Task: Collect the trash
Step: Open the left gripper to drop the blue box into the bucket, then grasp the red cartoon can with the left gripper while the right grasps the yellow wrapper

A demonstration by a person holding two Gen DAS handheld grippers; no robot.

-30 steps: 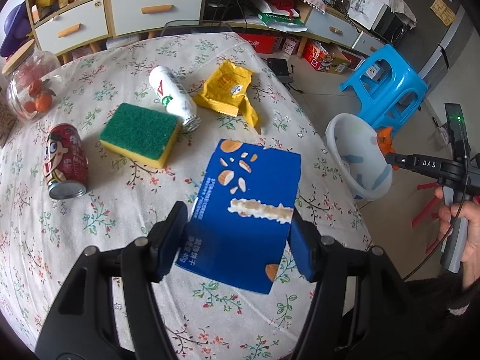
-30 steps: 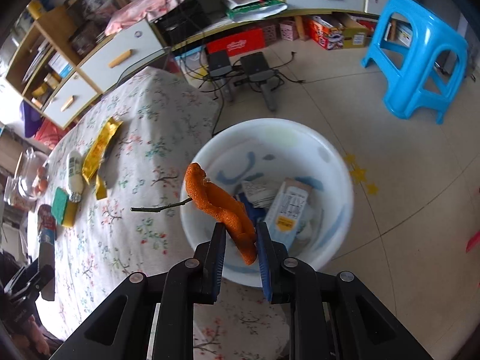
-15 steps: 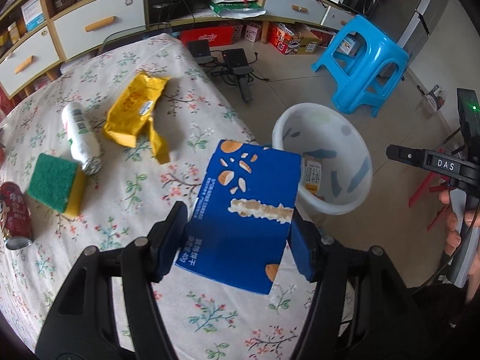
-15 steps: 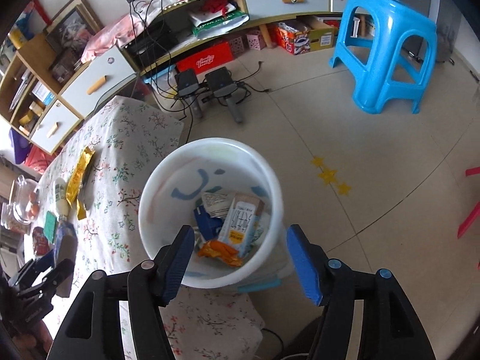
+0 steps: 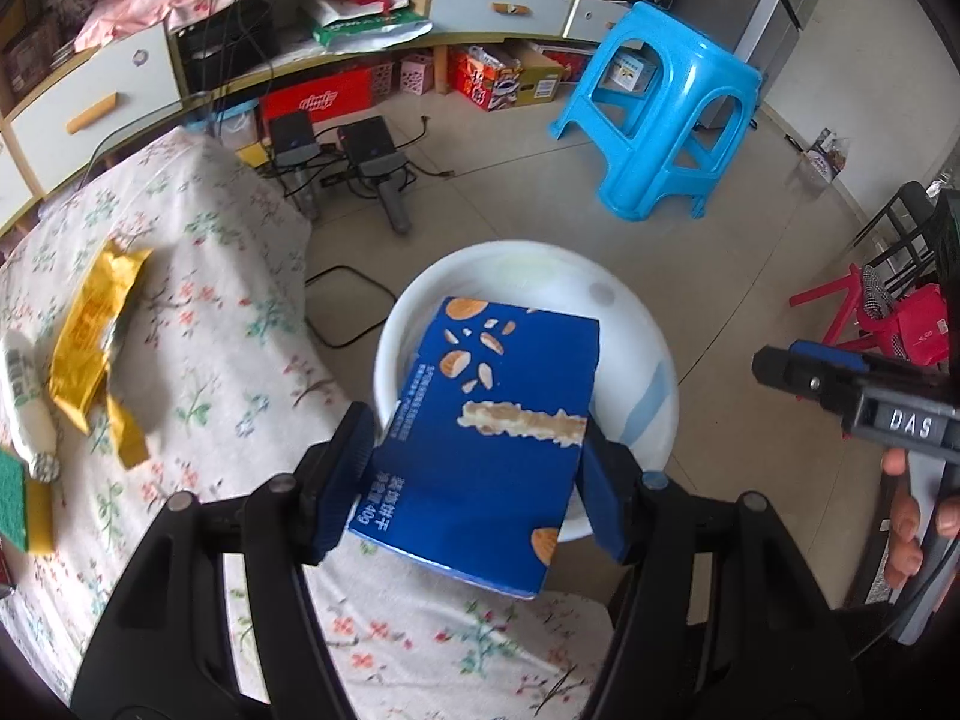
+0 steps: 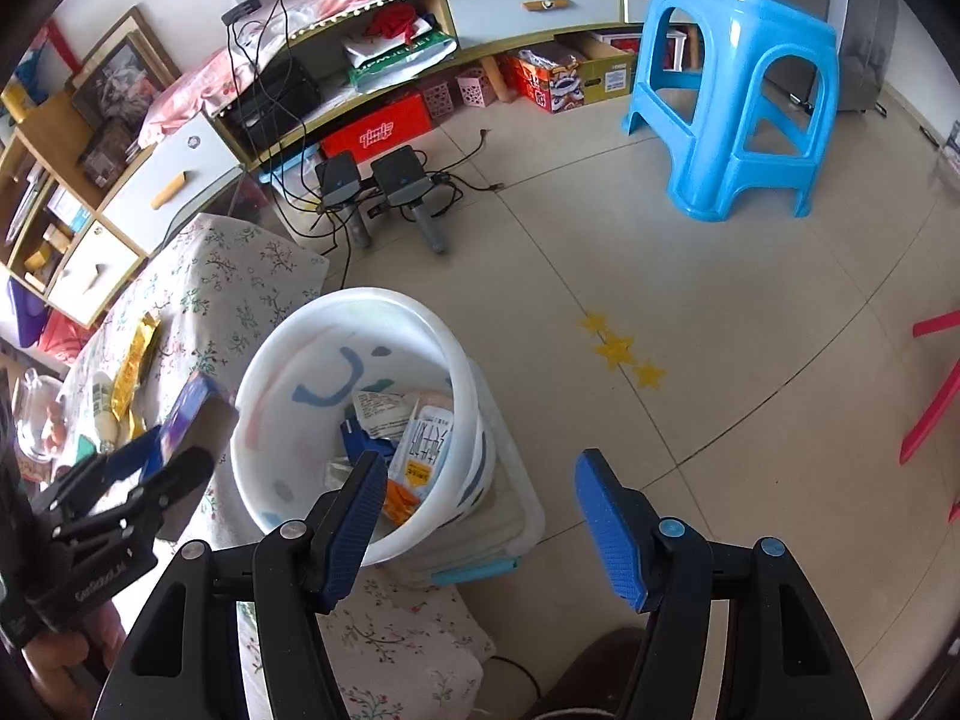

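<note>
Blue biscuit box point(image 5: 486, 444) clamped in left gripper point(image 5: 480, 474) above white bin point(image 5: 654, 384); right gripper point(image 6: 474, 510) wide open, empty.

Left fingers point(image 5: 345, 480) pressed on both sides of the box, over the bin's rim. Yellow wrapper point(image 5: 90, 342), bottle point(image 5: 27, 408) and green sponge point(image 5: 15, 510) on floral table point(image 5: 228, 324). Wrappers inside the bin. Right fingers point(image 6: 606, 528) gripping nothing, over tiled floor point(image 6: 690, 276); blue stool point(image 6: 738, 84) beyond.

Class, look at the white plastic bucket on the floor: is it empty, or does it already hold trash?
It already holds trash. The white plastic bucket shows several wrappers and packets lying at its bottom in the right wrist view.
</note>
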